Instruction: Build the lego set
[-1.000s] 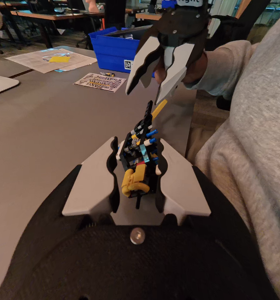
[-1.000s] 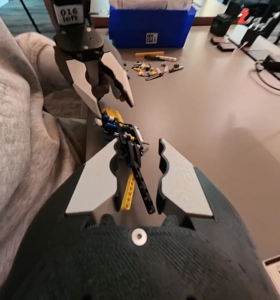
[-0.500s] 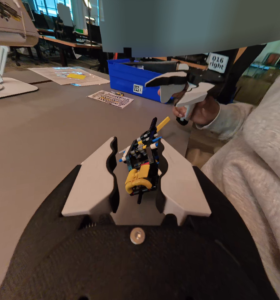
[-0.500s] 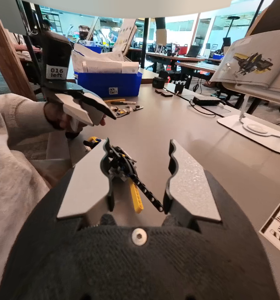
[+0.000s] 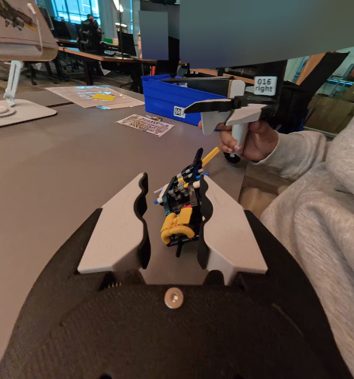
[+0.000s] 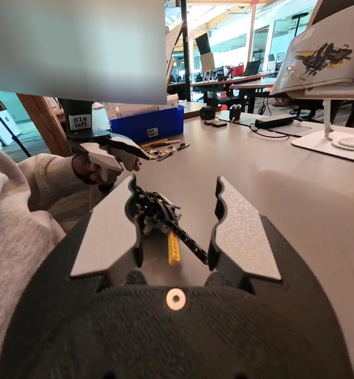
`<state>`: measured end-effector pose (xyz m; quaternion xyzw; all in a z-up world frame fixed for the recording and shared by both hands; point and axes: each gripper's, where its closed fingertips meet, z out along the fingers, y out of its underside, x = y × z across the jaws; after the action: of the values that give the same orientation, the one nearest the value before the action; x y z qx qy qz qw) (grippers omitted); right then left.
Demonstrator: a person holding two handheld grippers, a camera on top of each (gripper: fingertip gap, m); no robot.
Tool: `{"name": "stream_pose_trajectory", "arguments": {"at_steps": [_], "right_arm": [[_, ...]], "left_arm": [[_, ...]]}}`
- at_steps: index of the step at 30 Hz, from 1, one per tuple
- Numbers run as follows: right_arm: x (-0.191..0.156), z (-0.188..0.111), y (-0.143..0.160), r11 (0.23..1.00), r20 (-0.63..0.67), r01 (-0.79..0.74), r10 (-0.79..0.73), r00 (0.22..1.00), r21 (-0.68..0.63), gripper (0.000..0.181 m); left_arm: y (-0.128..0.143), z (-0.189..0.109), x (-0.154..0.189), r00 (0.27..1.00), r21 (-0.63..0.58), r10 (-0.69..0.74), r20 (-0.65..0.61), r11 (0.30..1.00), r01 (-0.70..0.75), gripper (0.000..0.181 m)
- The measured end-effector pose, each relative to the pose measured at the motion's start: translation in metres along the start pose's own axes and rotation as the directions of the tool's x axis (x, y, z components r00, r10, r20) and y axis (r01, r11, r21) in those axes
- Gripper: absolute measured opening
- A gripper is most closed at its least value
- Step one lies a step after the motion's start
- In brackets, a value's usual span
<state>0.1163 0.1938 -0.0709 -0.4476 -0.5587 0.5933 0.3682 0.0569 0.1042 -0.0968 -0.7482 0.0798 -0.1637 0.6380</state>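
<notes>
Between both wide-open, empty grippers, left gripper (image 5: 173, 220) and right gripper (image 6: 175, 222), lies the lego model (image 5: 181, 207).

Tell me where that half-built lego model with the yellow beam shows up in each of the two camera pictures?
Left wrist view: the lego model lies on the table at centre, between the near fingers, its yellow beam pointing away.
Right wrist view: the same model sits at centre, close by the left-hand finger, beam pointing toward the camera.
Shared landmark: the blue bin at the back.
</notes>
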Motion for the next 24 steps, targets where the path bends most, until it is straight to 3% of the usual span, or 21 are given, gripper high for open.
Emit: {"name": "stream_pose_trajectory", "arguments": {"at_steps": [2, 7, 11, 15, 20, 24], "right_arm": [[-0.004, 0.003, 0.003, 0.999, 0.023, -0.016, 0.017, 1.0, -0.037, 0.08], [-0.01, 0.012, 0.021, 0.973, 0.084, 0.012, 0.008, 0.996, -0.23, 0.08], [-0.008, 0.023, 0.027, 0.936, 0.179, -0.055, 0.124, 0.976, -0.348, 0.081], [-0.007, 0.032, 0.035, 0.874, 0.276, -0.101, 0.257, 0.926, -0.475, 0.083], [-0.006, 0.037, 0.051, 0.785, 0.346, -0.071, 0.35, 0.871, -0.615, 0.081], [-0.013, 0.041, 0.063, 0.726, 0.385, -0.052, 0.423, 0.82, -0.686, 0.082]], "left_arm": [[0.005, 0.002, -0.01, 0.997, -0.033, -0.061, 0.053, 0.997, 0.063, 0.052], [0.021, 0.014, -0.009, 0.983, -0.145, -0.185, 0.02, 0.972, 0.186, 0.07], [0.02, 0.026, -0.003, 0.959, -0.193, -0.282, -0.039, 0.943, 0.27, 0.081], [0.017, 0.035, -0.002, 0.893, -0.263, -0.434, -0.118, 0.881, 0.393, 0.087], [0.026, 0.04, -0.005, 0.786, -0.368, -0.608, -0.109, 0.759, 0.536, 0.084], [0.041, 0.041, 0.002, 0.778, -0.462, -0.625, -0.071, 0.711, 0.529, 0.084]]}}
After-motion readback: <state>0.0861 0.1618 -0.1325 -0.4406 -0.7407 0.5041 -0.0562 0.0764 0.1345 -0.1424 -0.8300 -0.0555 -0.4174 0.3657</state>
